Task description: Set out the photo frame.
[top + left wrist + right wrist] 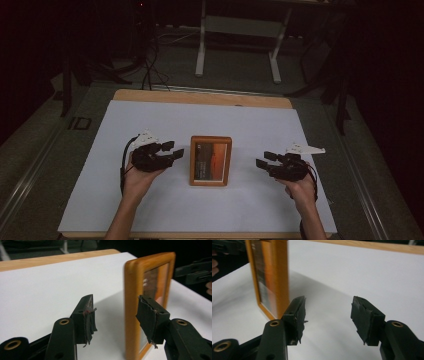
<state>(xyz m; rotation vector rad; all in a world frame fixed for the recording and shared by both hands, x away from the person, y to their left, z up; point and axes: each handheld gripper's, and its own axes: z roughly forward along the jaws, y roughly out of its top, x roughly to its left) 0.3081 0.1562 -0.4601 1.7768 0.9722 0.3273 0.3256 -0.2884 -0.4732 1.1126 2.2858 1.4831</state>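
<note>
Left gripper (pixel 176 149): jaws spread wide, nothing between the pads. It sits low over the white sheet (pixel 150 120), held in the left hand (pixel 137 177), jaws pointing toward the frame (pixel 211 160). In the left gripper view (pixel 115 317) the frame's near long edge (pixel 131 310) stands just ahead of the gap, close to one pad (pixel 152 320); contact cannot be told.

Right gripper (pixel 264 159): jaws also spread wide, empty, held in the right hand (pixel 302 190), pointing toward the frame from the other side, with a clear strip of sheet between. In the right gripper view (pixel 328 315) the frame (pixel 270 277) lies off to the side, beyond one pad (pixel 298 315).

Frame: wooden picture frame, lying flat, picture side up, mid-sheet between the two grippers. Long axis runs away from the person, toward the table's far edge; short sides face near and far. Picture shows an orange upper part and a darker lower part.

Sheet covers most of the wooden table (pixel 200 96); bare wood shows along the far edge.
</note>
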